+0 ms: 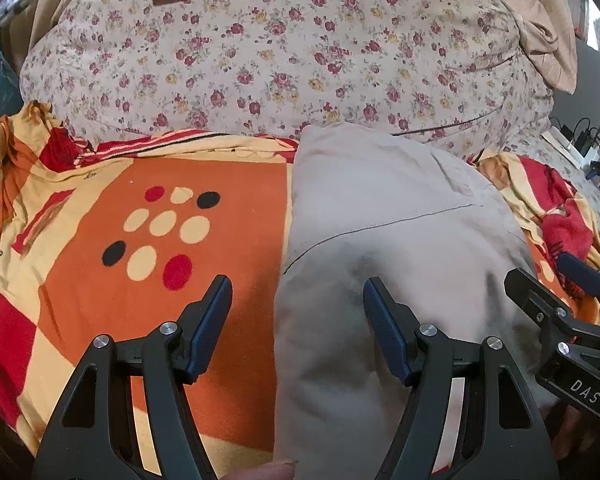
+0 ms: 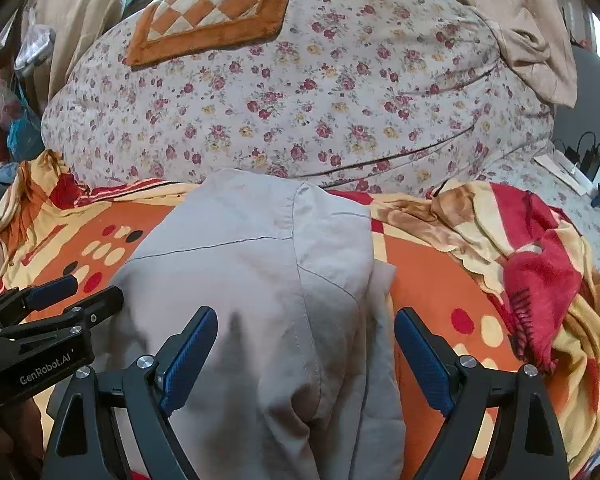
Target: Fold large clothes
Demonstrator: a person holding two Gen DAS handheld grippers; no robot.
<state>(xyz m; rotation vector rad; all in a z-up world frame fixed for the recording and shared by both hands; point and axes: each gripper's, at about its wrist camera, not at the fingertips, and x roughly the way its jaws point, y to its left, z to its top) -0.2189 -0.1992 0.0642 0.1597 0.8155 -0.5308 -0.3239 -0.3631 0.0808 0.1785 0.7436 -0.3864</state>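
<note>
A light grey garment (image 1: 388,232) lies folded lengthwise on an orange, red and yellow blanket (image 1: 100,208); it also shows in the right wrist view (image 2: 252,264). My left gripper (image 1: 298,292) is open and empty, its jaws straddling the garment's left edge near its near end. My right gripper (image 2: 306,320) is open and empty above the garment's right part. The right gripper shows at the left wrist view's right edge (image 1: 556,280). The left gripper shows at the right wrist view's left edge (image 2: 76,292).
A big floral quilt roll (image 1: 284,64) lies behind the garment, with an orange checked cushion (image 2: 212,16) on top. The blanket is bunched in a red and yellow heap (image 2: 540,264) to the right. Cables and chargers (image 2: 592,168) lie at the far right.
</note>
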